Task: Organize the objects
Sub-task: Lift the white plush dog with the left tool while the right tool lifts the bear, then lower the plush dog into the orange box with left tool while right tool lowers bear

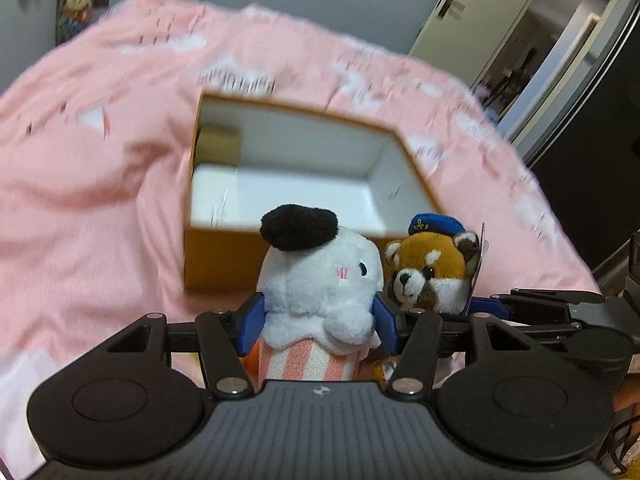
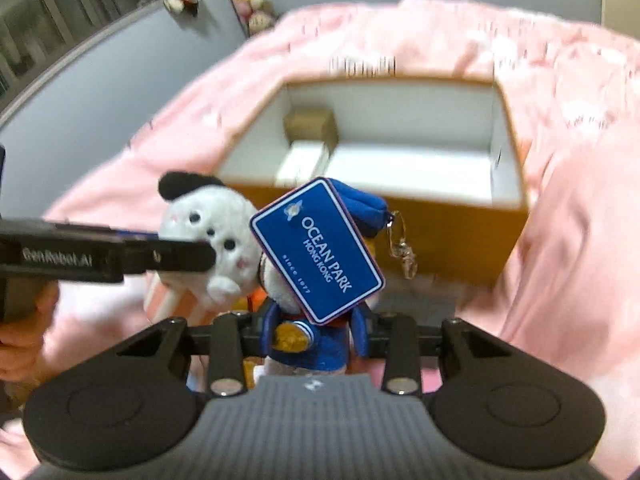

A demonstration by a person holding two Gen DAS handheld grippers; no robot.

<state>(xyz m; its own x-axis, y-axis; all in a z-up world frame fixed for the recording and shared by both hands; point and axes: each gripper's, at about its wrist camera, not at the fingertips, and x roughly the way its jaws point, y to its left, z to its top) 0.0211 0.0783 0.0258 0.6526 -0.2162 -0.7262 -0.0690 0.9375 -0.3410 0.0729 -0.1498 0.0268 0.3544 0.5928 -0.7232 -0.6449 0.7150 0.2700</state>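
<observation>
Two plush toys are held above a pink bedspread (image 1: 100, 184), one in each gripper. The left gripper (image 1: 318, 320) has its jaws closed on the white seal plush (image 1: 320, 280), gripped at the body above its striped pink base. The right gripper (image 2: 316, 328) has its jaws closed on the red panda plush (image 1: 434, 274), around its blue-clad torso; in the right wrist view its face is hidden behind a blue hang tag (image 2: 318, 250).

The open cardboard box (image 1: 224, 260) stands on the bed just ahead of both toys, white-lined, with one small brown carton (image 2: 312, 124) in a far corner.

For the step in hand, judged to be carrying the toys to the box, each toy should be lifted clear of the near wall before it is moved forward. The two toys are close together, so they should be lowered apart, and each released only once it is inside the walls. The dangling keyring clip (image 2: 404, 248) should be kept off the rim.

Counted: two toys, two grippers, one box, one carton. The background is blurred, so the further plush toys by the wall cannot be counted reliably.
</observation>
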